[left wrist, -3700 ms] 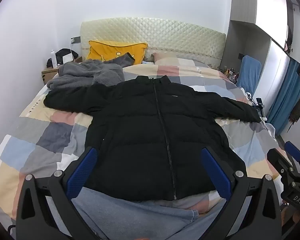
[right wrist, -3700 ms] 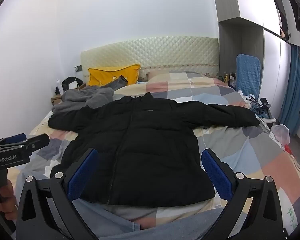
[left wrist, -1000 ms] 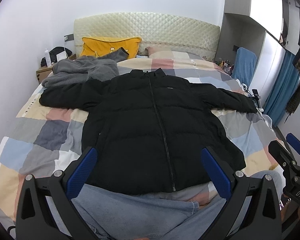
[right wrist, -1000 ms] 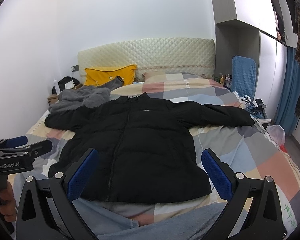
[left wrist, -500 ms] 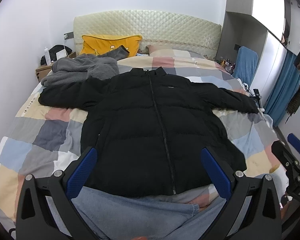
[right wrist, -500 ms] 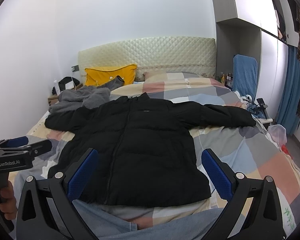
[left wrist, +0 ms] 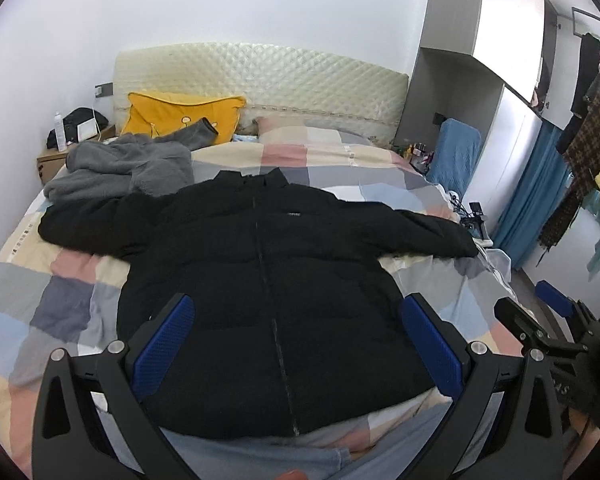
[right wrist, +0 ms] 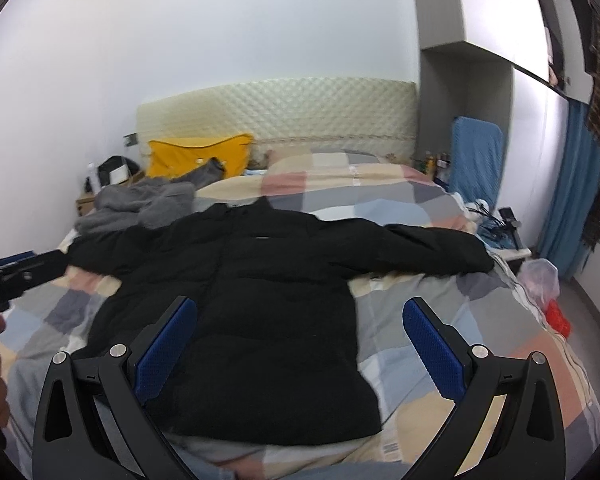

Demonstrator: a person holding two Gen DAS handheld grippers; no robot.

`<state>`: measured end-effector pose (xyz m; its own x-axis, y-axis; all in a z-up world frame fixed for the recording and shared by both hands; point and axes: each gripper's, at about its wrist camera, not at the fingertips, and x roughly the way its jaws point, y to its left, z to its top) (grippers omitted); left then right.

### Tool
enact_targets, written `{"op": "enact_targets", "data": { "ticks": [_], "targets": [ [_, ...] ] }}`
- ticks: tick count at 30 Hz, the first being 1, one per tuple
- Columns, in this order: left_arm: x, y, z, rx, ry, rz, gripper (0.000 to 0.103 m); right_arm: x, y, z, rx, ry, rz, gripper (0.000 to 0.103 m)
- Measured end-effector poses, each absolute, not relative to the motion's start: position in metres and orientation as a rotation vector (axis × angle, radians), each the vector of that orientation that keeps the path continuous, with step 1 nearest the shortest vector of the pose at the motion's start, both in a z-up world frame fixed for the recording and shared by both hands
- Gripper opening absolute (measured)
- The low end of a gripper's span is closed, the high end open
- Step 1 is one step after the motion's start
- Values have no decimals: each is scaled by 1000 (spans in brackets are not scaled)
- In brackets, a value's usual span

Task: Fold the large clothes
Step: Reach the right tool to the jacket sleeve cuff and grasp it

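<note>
Left wrist view: the left gripper is spread wide and empty above the hem of the jacket, spread flat ahead with sleeves out, ready for folding. The right gripper, equally spread, looks toward the right sleeve.

Nothing here reads clearly. The black jacket carries a small white chest label, too tiny to make out.

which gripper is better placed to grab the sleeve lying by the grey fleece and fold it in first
Left, probably. The black jacket lies spread flat, and that sleeve lies on the left gripper's side; the right gripper is on the other side, nearer the opposite sleeve. Both are open and empty.
</note>
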<state>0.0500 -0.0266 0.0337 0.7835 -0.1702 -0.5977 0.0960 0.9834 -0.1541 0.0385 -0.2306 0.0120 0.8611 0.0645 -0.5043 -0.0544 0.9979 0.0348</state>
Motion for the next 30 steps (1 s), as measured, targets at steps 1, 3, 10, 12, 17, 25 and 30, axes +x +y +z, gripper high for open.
{"op": "enact_targets", "data": {
  "ticks": [1, 3, 10, 12, 17, 25, 30],
  "targets": [
    [55, -29, 34, -113, 653, -142, 103, 43, -237, 11, 22, 532, 53, 103],
    [66, -35, 34, -113, 654, -149, 103, 53, -251, 7, 28, 539, 25, 103],
    [98, -56, 47, -117, 603, -183, 103, 79, -288, 6, 60, 524, -27, 103],
    [107, -62, 48, -108, 594, -191, 103, 91, -301, 5, 65, 515, -37, 103],
    [137, -70, 45, -100, 572, -184, 103, 128, -331, -11, 7, 504, -107, 103],
    [167, -59, 8, -24, 559, -141, 103, 187, -407, -70, 75, 537, -142, 103],
    [188, -39, -30, -10, 592, -97, 103, 230, -481, -117, 307, 590, -135, 103]
  ]
}}
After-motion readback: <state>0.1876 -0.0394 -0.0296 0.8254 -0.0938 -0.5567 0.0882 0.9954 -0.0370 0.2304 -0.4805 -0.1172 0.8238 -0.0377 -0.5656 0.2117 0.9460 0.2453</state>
